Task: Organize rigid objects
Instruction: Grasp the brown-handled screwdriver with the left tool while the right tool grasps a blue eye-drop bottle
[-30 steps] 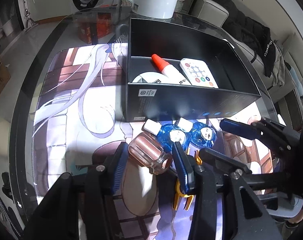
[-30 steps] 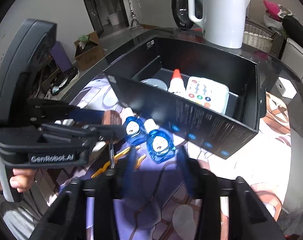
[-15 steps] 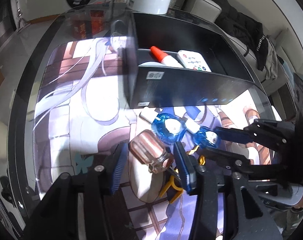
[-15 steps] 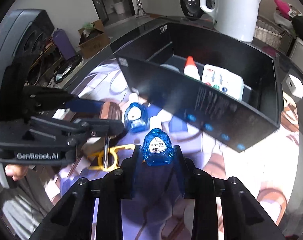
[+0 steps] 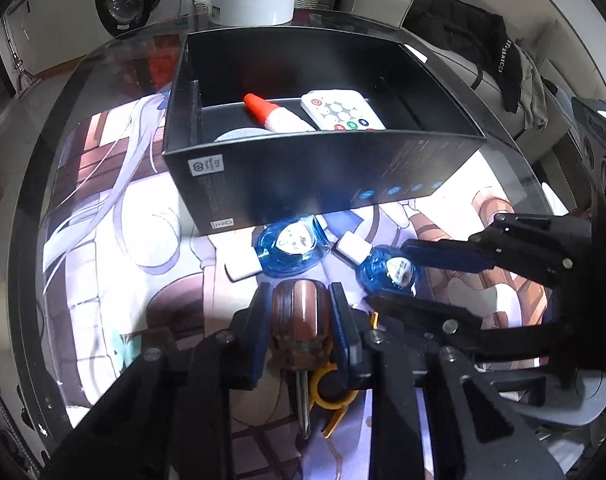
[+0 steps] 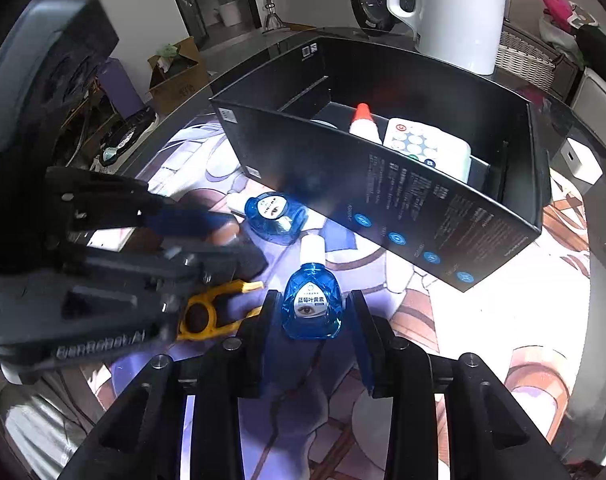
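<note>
My left gripper (image 5: 301,312) is shut on a brown-handled screwdriver (image 5: 301,320) and holds it above the mat. My right gripper (image 6: 311,312) is closed around a blue eye-drop bottle (image 6: 311,304), which also shows in the left wrist view (image 5: 387,270). A second blue bottle (image 5: 291,246) lies on the mat by the box, also in the right wrist view (image 6: 273,216). The black box (image 5: 323,176) holds a red-capped glue bottle (image 5: 273,114) and a white remote (image 5: 343,110).
A yellow clip (image 6: 211,312) lies on the printed mat under the left gripper. A white kettle (image 6: 451,8) stands behind the box. A small white cube (image 6: 579,160) sits to the right of the box. The round table's edge curves on the left.
My left gripper has turned the screwdriver upright between its fingers and lifted it. My right gripper has come around the near blue bottle and closed on it.
</note>
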`<state>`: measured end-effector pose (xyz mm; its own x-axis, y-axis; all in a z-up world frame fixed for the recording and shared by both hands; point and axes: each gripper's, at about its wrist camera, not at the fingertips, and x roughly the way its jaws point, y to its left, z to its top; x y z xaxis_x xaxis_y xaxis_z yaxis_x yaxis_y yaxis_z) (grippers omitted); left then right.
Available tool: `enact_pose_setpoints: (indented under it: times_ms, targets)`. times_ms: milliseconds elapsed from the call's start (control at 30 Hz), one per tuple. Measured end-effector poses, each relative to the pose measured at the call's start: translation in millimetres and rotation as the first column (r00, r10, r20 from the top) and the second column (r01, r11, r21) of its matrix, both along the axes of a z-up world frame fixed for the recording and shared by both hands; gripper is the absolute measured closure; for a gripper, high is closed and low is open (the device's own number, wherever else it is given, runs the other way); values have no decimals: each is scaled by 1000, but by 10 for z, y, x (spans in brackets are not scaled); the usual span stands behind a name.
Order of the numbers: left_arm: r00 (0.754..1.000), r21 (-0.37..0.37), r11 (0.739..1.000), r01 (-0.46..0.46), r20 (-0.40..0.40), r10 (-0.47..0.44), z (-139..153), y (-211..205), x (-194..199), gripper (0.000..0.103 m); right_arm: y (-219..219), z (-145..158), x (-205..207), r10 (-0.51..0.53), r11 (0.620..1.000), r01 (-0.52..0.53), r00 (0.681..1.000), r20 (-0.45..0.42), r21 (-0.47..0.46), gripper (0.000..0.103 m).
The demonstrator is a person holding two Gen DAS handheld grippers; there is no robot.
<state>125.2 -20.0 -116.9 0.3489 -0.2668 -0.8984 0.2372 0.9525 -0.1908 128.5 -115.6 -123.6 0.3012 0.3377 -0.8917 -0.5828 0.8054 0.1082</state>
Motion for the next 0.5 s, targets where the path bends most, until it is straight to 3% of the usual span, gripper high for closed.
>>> enact_pose_setpoints:
  times_ms: [167, 333, 500]
  targets:
    - [1000, -2, 1000, -16, -7, 16, 9, 23, -31, 75, -96, 11, -18, 0, 1000, 0, 1000, 6, -23, 69]
    - [1000, 69, 998, 9, 21, -10, 4, -74, -83, 78, -129, 6, -73, 17, 999, -15, 999, 28, -51, 70]
    - [1000, 55, 998, 3, 15, -4, 6, -79, -65, 78, -66, -1, -120, 41, 995, -36, 997, 58, -93, 72]
